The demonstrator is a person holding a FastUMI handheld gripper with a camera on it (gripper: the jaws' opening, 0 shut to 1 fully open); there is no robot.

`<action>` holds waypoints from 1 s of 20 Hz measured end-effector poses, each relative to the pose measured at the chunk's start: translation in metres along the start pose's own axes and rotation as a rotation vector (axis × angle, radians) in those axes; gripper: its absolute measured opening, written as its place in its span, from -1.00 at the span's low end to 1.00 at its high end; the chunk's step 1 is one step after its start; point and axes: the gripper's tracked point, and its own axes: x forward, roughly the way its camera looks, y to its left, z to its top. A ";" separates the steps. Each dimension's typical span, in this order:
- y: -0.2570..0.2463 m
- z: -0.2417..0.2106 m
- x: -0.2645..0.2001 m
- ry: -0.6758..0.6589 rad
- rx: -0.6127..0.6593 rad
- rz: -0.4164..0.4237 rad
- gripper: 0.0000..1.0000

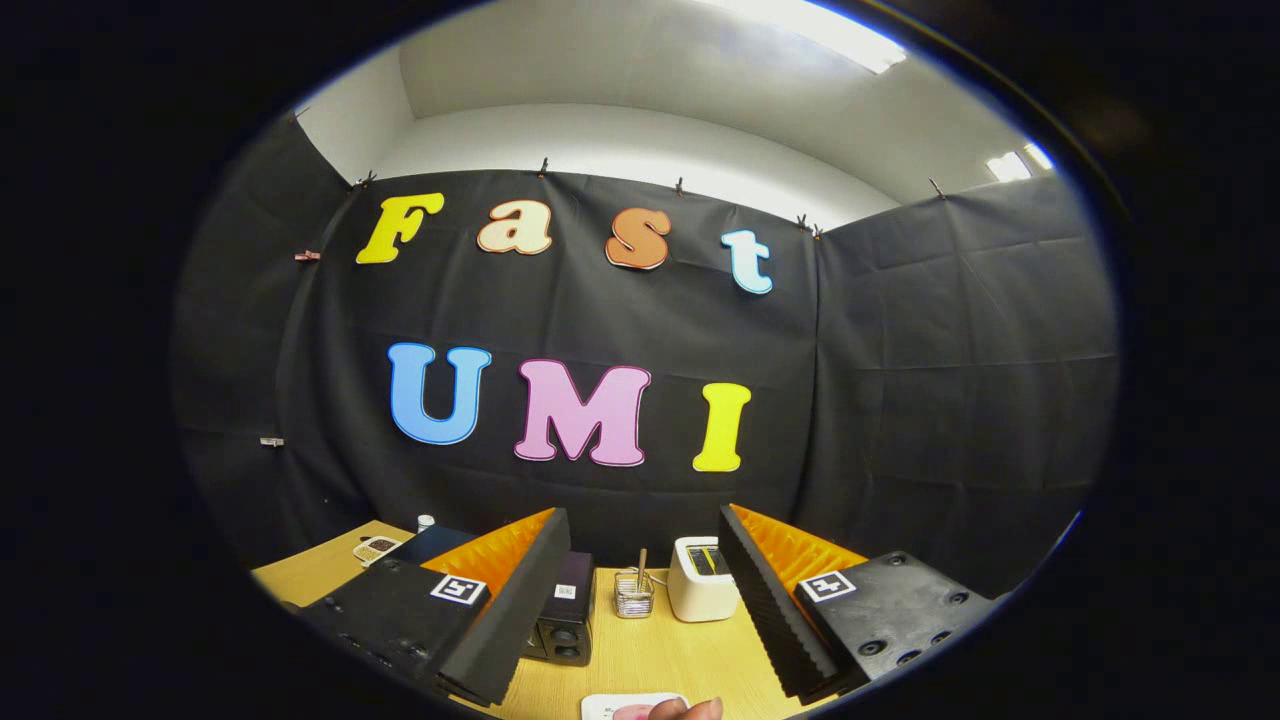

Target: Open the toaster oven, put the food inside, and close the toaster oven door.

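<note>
A small black toaster oven (567,618) stands on the wooden table (660,655), just inside my left finger, which hides part of it. Its door looks closed and two knobs show low on its front. Nearest to me, below the fingers, the rim of a white plate (610,704) shows with something pink (634,712) on it. A person's fingertip (688,708) rests beside that food. My gripper (643,515) is held above the table, open wide, with nothing between its fingers.
A white pop-up toaster (702,580) stands beside my right finger, and a small wire holder (633,593) with a stick in it sits next to it. At the far left lie a white dish (376,548), a small white bottle (426,521) and a dark flat object (432,545).
</note>
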 end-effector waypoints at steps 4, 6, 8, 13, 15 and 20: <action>0.013 -0.009 0.000 0.014 0.021 0.014 0.95; 0.033 -0.015 0.002 0.025 0.040 0.036 0.95; 0.062 -0.022 0.008 0.043 0.050 0.072 0.95; 0.142 -0.051 0.026 0.099 0.072 0.151 0.95; 0.170 -0.076 0.032 0.154 0.074 0.165 0.95; 0.218 -0.156 0.049 0.336 0.082 0.154 0.96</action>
